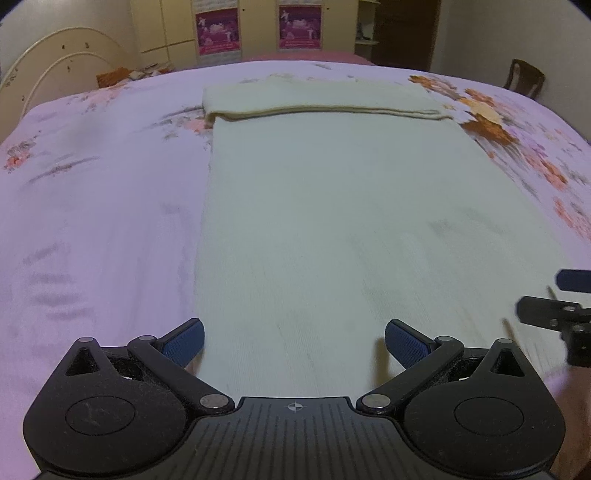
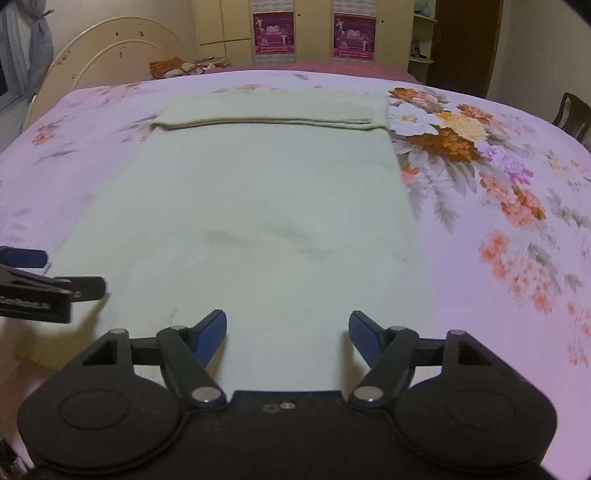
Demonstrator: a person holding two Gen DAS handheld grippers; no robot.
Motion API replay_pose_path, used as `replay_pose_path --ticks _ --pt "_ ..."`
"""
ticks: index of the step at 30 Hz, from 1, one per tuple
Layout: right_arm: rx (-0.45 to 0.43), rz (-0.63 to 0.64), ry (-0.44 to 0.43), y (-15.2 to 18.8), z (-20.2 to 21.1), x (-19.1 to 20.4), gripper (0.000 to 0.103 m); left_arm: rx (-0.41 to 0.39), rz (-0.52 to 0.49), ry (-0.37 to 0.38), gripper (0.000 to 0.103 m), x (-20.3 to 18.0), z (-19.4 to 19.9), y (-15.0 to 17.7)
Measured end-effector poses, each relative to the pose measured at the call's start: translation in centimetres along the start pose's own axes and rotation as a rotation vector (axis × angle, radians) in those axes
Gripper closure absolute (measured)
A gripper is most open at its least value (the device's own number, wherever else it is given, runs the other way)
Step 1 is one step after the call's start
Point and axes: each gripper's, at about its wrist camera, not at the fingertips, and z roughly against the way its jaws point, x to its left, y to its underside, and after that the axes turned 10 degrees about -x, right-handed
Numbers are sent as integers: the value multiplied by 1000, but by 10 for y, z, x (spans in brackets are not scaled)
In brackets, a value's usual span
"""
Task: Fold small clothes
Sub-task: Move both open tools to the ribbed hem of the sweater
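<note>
A pale cream cloth lies flat on the flowered pink bedspread, stretching away from both claws, with its far end folded back on itself into a thicker band. The left gripper hangs over the cloth's near left edge, its blue pads well apart and nothing between them. The right gripper sits over the near end too — jaws spread wide, empty, pads not pressing the fabric. The cloth's long axis runs near to far; the fold crosses it left to right. A wardrobe stands beyond the bed.
</note>
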Motion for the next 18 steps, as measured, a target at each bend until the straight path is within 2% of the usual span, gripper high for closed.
replay_pose_path --ticks 3,6,11,18 --pt "4 25 4 8 2 11 31 15 -8 -6 0 1 3 12" --pt "43 20 32 18 -4 7 31 9 10 -5 0 8 10 22" --pt "15 -20 69 23 13 -10 27 11 61 -10 0 28 21 31" --pt "-8 -76 143 29 32 -40 25 -15 156 51 0 49 33 48"
